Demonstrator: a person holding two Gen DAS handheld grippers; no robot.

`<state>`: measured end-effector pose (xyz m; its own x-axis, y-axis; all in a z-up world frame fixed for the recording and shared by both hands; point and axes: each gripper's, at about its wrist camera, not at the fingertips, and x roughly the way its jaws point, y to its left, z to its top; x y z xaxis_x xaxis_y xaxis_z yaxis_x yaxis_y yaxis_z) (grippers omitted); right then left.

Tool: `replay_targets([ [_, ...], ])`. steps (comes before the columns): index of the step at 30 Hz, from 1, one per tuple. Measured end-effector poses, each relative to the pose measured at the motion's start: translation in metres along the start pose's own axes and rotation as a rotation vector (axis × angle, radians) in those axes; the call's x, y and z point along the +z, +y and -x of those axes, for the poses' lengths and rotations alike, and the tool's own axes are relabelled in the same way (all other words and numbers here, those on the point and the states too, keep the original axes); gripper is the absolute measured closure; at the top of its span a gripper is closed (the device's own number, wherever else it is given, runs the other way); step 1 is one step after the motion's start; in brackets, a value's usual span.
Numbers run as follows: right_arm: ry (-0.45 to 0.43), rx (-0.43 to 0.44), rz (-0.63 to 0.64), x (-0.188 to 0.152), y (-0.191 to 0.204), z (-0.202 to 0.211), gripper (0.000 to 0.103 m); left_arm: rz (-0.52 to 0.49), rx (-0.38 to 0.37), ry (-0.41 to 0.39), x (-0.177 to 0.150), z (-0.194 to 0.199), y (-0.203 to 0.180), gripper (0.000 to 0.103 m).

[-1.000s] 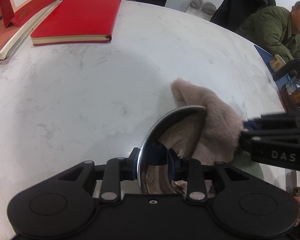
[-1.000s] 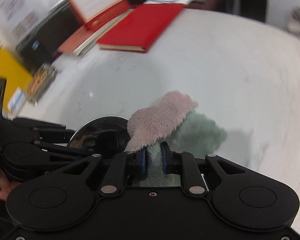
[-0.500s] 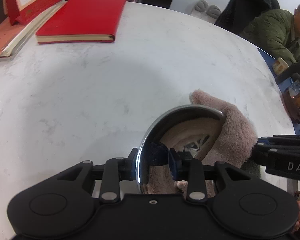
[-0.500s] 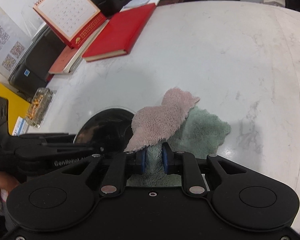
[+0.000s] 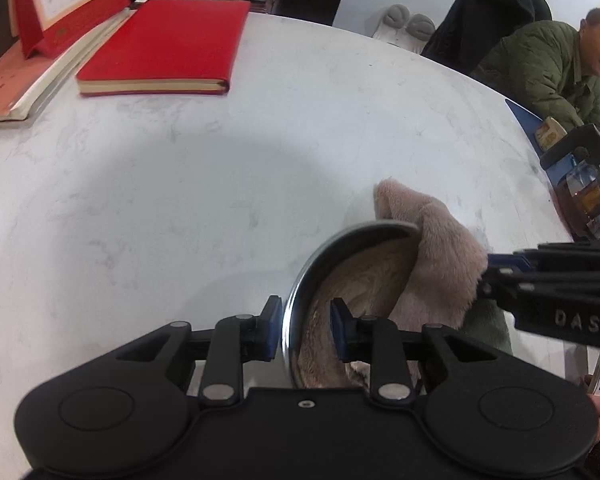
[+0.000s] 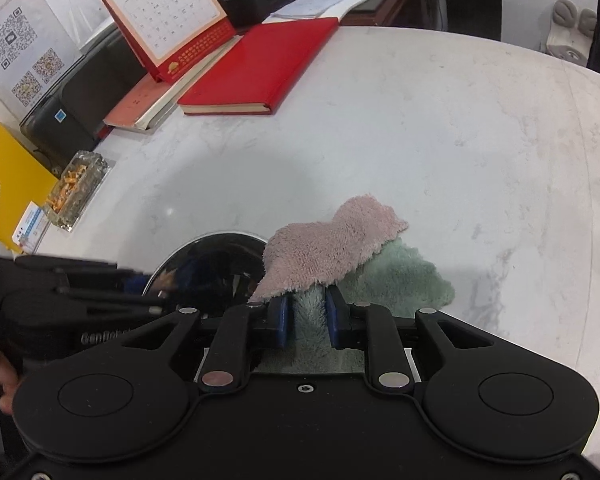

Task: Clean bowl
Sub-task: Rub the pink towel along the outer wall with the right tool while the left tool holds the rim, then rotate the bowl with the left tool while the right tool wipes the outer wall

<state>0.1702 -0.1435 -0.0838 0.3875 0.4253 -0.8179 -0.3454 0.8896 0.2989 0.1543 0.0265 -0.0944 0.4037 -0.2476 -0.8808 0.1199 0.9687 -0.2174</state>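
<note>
A steel bowl (image 5: 360, 229) stands tilted on its edge on the white marble table (image 5: 140, 200). My left gripper (image 5: 306, 326) straddles its near rim, one pad outside and one inside; its jaws are closing on the wall. A plush cloth (image 5: 440, 260), pink on one side and green on the other, drapes over the bowl's right rim. In the right wrist view the cloth (image 6: 332, 244) fills the gap of my right gripper (image 6: 306, 316), whose jaws are opening slightly. The bowl (image 6: 208, 264) shows dark beside it, with the left gripper (image 6: 148, 294) on it. The right gripper (image 5: 488, 276) reaches in from the right.
A red notebook (image 6: 260, 68), a desk calendar (image 6: 164, 16) and papers lie at the table's far left. An ashtray (image 6: 76, 188) sits at the left edge. A glass teapot (image 5: 588, 196) stands at the right edge, where a seated person in a green jacket (image 5: 548, 68) leans in.
The right wrist view swung and then steadied. The cloth slid along the bowl's right rim, out and back a little. The bowl stays tilted in the left gripper.
</note>
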Motion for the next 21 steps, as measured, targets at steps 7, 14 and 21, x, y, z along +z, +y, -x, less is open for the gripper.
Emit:
replay_targets([
  [7, 0.033, -0.002, 0.001, -0.006, -0.001, 0.002, 0.088, -0.01, -0.019, 0.01, -0.001, -0.006, 0.002, 0.083],
  [14, 0.043, -0.038, 0.175, 0.008, 0.012, -0.008, 0.091, -0.02, -0.022, 0.036, -0.015, 0.005, 0.0, 0.088],
  [21, 0.067, -0.065, 0.399, 0.015, 0.032, -0.014, 0.091, -0.033, -0.031, 0.018, -0.001, 0.004, 0.002, 0.085],
])
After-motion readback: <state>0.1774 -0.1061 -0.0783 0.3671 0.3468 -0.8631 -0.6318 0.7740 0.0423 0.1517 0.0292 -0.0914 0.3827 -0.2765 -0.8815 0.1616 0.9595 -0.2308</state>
